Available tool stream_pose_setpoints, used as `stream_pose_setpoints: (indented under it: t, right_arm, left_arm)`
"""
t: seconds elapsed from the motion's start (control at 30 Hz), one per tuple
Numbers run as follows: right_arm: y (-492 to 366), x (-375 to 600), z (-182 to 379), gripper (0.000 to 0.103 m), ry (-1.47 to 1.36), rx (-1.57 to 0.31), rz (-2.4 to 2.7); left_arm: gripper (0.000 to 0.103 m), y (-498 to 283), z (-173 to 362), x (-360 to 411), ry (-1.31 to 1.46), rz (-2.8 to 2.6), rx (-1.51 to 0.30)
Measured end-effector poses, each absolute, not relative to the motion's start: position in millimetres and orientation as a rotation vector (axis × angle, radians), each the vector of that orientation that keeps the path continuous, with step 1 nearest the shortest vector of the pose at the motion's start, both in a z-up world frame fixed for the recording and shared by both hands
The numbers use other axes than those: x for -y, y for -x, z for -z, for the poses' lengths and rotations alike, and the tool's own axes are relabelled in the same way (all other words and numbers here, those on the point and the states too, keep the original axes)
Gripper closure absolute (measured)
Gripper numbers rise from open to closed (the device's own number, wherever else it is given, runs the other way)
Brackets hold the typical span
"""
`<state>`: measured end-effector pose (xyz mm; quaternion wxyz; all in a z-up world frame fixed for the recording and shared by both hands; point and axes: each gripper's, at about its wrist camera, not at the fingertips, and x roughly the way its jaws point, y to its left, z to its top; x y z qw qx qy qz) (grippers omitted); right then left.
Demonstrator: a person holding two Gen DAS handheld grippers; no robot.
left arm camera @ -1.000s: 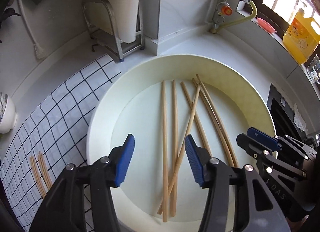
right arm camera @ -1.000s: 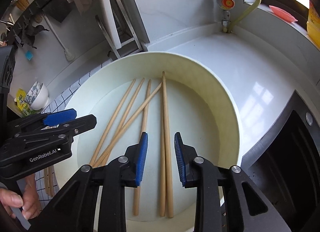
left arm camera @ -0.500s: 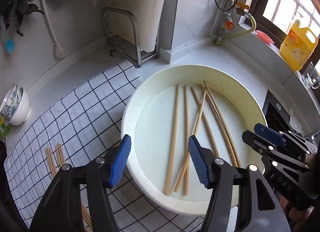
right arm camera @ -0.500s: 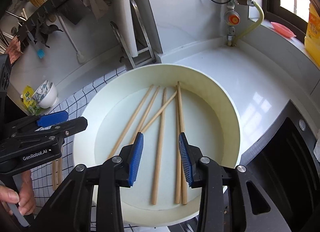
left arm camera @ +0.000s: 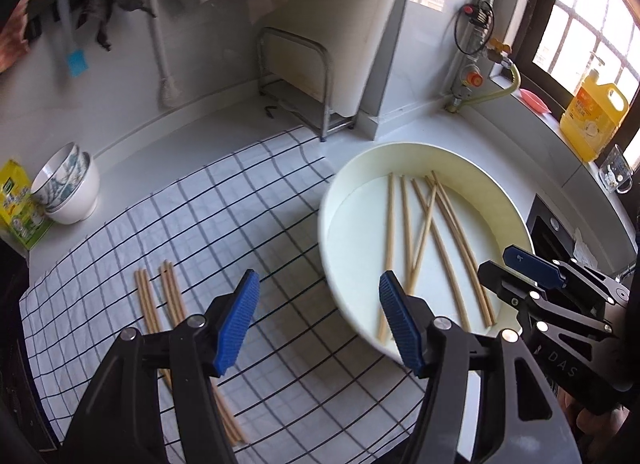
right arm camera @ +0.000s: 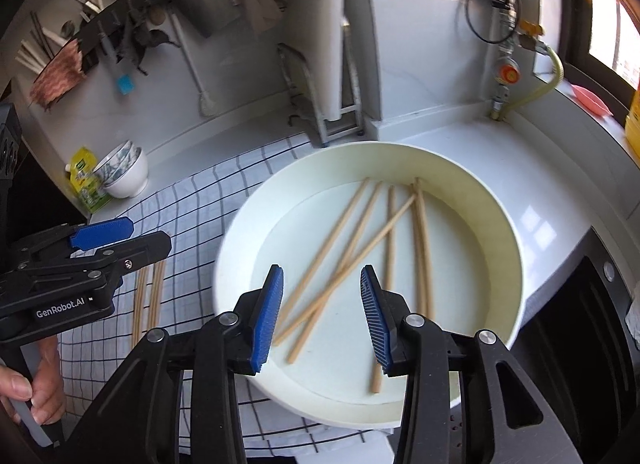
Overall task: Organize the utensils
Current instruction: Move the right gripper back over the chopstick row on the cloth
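Observation:
Several wooden chopsticks (left arm camera: 408, 232) (right arm camera: 348, 240) lie crossed in a round cream basin (left arm camera: 400, 150) (right arm camera: 360, 154). Two pairs of chopsticks (left arm camera: 160, 296) (right arm camera: 150, 296) lie side by side on the checked cloth (left arm camera: 224, 216) (right arm camera: 192, 208) to the left. My left gripper (left arm camera: 318, 292) hangs above the cloth at the basin's left rim, its jaws opening with nothing between them. My right gripper (right arm camera: 321, 280) hovers over the basin's near side, also opening and empty. Each gripper also shows in the other's view: right gripper (left arm camera: 520, 268), left gripper (right arm camera: 120, 240).
Stacked bowls (left arm camera: 68, 184) and a yellow-green box (left arm camera: 16, 204) stand at the counter's far left. A metal rack (left arm camera: 296, 84) is at the back, with a gas valve and hose (left arm camera: 472, 76) and a yellow bottle (left arm camera: 592, 116) by the window. A dark recess (right arm camera: 580, 324) lies right of the basin. A hand (right arm camera: 24, 392) grips the left handle.
Both grippers have drawn back and up from the basin, the left one shifting left over the cloth. Both pairs of jaws stand wider. The chopsticks have not moved.

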<state>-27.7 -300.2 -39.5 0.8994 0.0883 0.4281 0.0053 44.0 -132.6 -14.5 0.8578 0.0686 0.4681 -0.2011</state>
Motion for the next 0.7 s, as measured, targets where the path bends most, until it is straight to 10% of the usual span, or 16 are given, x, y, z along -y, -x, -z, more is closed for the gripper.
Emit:
stream_pose_setpoints:
  t: [0.7]
  right_arm:
    - [1, 133, 60, 0.055, -0.037, -0.962, -0.282]
  left_arm:
    - [0.029, -33, 38, -52, -0.004, 0.134, -1.041]
